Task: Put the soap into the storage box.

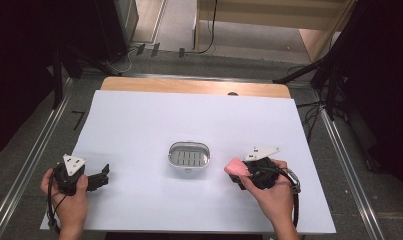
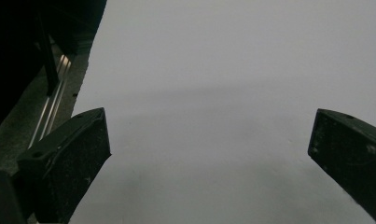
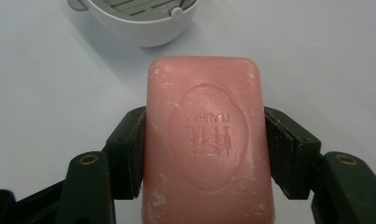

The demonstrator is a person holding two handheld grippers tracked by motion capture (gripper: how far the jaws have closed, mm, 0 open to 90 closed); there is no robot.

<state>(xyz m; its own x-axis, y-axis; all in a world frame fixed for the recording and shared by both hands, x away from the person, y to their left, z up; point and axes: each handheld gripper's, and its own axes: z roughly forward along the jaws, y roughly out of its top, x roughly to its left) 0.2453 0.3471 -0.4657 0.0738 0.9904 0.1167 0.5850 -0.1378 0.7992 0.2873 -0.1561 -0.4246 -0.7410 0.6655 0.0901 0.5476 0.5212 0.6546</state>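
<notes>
The right tongs (image 1: pixel 237 172) are clamped on the pink soap (image 3: pixel 208 140) just beside the empty soap dish (image 1: pixel 189 156) on the table (image 1: pixel 139 130) — seemingly not yet placed — while the left tongs (image 1: pixel 103 178) gape, holding nothing.

White-covered wooden table (image 1: pixel 139 125) on grey floor (image 1: pixel 249 62), dark curtains (image 1: pixel 19 60) either side, cables (image 1: pixel 124 62) behind.

We get bright, even overhead light on the worktop (image 1: pixel 139 130), soft shadows, dark edges, slightly soft close-ups.
</notes>
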